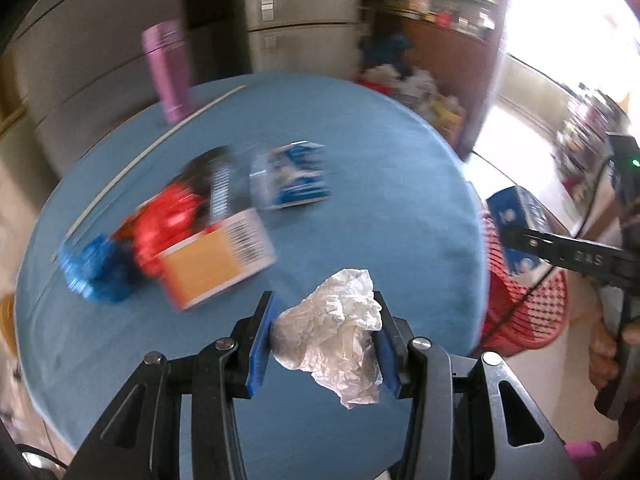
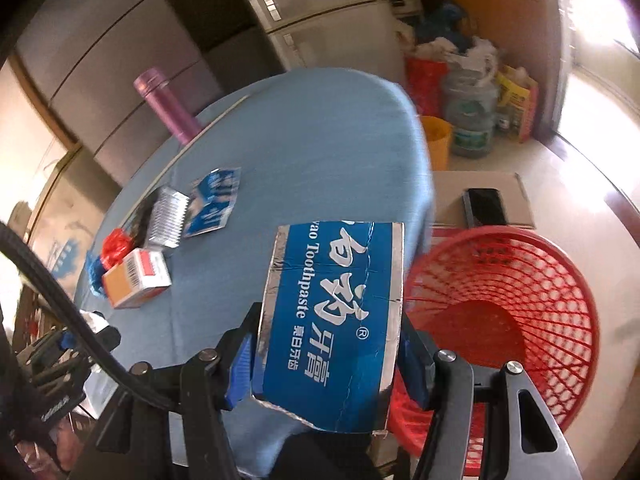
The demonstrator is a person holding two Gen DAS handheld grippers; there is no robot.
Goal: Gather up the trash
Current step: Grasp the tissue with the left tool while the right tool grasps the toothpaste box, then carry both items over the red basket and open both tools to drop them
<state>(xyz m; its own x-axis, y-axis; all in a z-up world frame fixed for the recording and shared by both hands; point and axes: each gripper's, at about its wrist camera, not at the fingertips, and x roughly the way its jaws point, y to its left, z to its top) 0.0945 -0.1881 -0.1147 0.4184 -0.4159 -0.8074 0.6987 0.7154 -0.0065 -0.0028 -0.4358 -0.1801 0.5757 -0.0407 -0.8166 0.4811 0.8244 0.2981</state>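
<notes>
Our left gripper squeezes a crumpled wrapper above the table; our right gripper clamps a toothpaste box near the red basket. Several boxes remain.

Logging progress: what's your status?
Left gripper shut on crumpled white wrapper. Right gripper shut on blue toothpaste box, beside red mesh basket. Nothing blocking.
</notes>
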